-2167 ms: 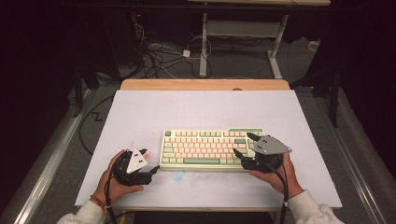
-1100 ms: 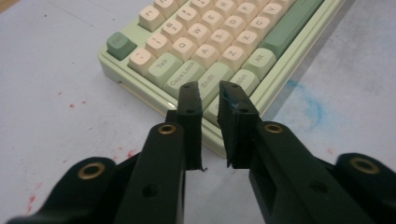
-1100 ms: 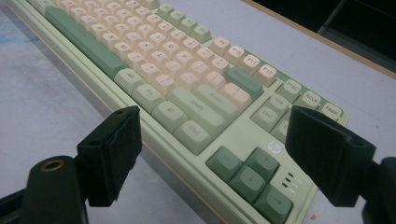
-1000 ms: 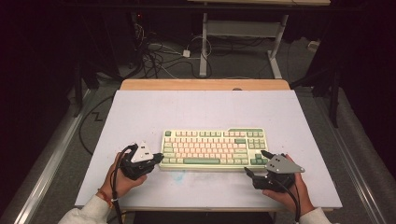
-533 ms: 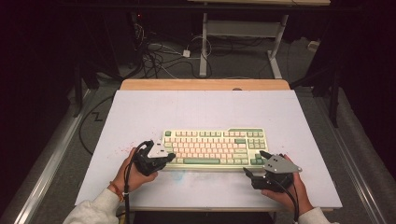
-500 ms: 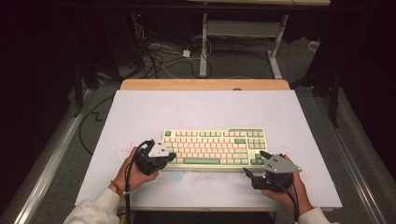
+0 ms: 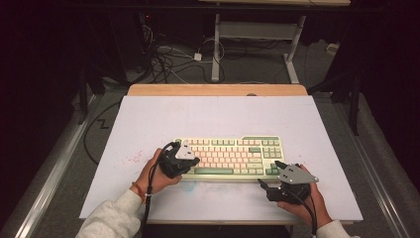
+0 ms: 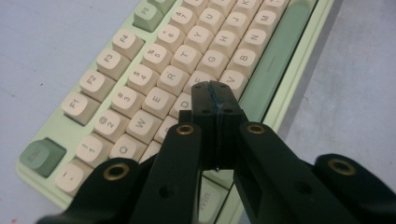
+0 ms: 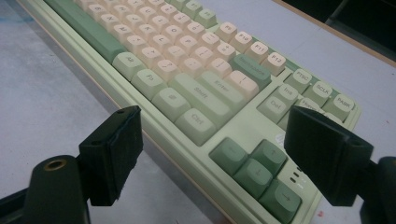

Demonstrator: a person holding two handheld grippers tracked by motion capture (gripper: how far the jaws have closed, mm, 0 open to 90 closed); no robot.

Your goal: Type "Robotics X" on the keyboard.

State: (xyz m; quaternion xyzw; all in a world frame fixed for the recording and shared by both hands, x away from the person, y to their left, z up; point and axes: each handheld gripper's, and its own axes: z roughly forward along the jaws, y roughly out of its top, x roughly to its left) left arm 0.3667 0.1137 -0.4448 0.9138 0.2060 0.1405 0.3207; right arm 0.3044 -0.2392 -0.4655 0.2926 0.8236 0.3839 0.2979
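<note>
A pale green keyboard [image 7: 233,153] with cream and green keys lies on the white mat [image 7: 218,116], a little in front of its middle. My left gripper [image 7: 196,160] is over the keyboard's left end. In the left gripper view my left gripper [image 8: 215,93] is shut, pads together with nothing between them, tips just above the letter keys next to the space bar on the keyboard [image 8: 154,60]. My right gripper [image 7: 270,174] stands open off the front right corner. The right gripper view shows my right gripper [image 9: 222,126] with its wide jaws framing the arrow keys and Ctrl on the keyboard [image 9: 196,60], touching nothing.
The mat covers a wooden table whose bare edge [image 7: 218,89] shows at the back. Pink specks [image 7: 133,158] mark the mat left of the keyboard. Beyond the table, cables [image 7: 168,59] and metal desk legs [image 7: 216,49] stand on the floor.
My left hand has moved right, from the mat beside the keyboard to over its left keys. My right gripper first drew back off the keyboard's right end, then kept still.
</note>
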